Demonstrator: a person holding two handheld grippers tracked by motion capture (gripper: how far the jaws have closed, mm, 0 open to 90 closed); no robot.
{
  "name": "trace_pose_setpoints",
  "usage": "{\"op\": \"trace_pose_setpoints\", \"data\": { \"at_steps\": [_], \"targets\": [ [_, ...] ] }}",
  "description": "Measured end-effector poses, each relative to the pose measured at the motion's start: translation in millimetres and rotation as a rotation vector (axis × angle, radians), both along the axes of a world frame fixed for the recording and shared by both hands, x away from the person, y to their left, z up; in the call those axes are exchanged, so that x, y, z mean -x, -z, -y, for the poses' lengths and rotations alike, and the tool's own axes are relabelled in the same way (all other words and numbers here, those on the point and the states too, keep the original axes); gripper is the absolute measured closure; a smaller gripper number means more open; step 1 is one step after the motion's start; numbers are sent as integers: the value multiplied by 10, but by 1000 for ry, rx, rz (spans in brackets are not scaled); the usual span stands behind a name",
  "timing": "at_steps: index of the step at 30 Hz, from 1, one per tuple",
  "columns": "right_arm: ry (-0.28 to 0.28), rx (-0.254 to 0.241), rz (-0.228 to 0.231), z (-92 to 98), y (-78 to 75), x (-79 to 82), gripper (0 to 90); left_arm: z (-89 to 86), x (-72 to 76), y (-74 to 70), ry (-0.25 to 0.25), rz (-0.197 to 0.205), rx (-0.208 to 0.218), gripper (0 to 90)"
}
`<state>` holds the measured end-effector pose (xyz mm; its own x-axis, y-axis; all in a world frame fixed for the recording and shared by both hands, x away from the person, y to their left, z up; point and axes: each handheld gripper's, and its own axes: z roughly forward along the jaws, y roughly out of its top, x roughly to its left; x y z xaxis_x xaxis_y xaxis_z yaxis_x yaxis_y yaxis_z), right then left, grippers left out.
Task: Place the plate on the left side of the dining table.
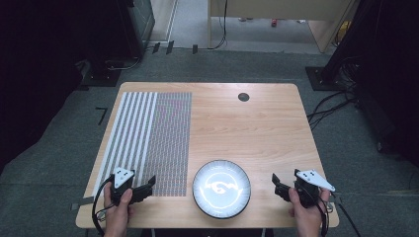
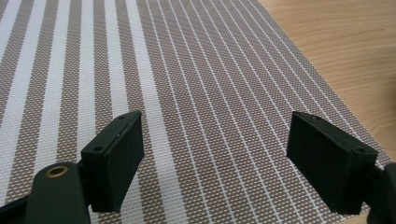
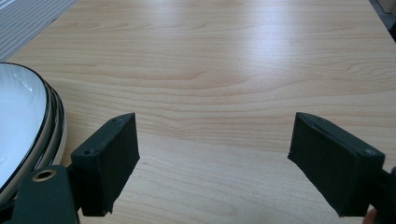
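I had both tools near my edge of the bench (image 1: 257, 123), each gripped in a hand. My left tool (image 1: 148, 183) sat over the near right corner of the striped woven placemat (image 1: 148, 138), its jaws spread wide with nothing between them; in the left gripper view the left tool (image 2: 212, 161) looked down on the brown-and-white weave of the placemat (image 2: 187, 74), with bare wood showing at the far right. My right tool (image 1: 276, 185) hovered near the bench's right front corner, jaws likewise wide apart and holding nothing. In the right gripper view the right tool (image 3: 212, 163) faced open wood grain, and the rim of the plate (image 3: 28, 121) curved in at the left, just beside the left jaw but apart from it.

Between the two tools lay that plate (image 1: 221, 188), round and white with a dark rim, flat on the wood close to the front edge and just to the right of the placemat; I could not tell whether their edges touched. The placemat ran from the front toward the far edge along the bench's left side, wide stripes on its left part and fine ones on its right. Farther back, near the far edge, I saw a small dark round cap (image 1: 243, 97) set in the benchtop. Beyond the bench lay grey floor (image 1: 247, 64) with cables (image 1: 328, 103) trailing at the right.
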<state>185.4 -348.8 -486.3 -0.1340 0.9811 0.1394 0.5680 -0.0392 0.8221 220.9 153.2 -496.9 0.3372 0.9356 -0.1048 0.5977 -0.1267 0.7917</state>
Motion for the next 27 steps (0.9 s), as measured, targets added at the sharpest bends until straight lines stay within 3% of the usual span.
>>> {"op": "trace_pose_setpoints", "data": {
  "at_steps": [27],
  "targets": [
    [-59,-11,5,-200,-2,14,154,265,57,-5,78,-10,62,189]
  ]
}}
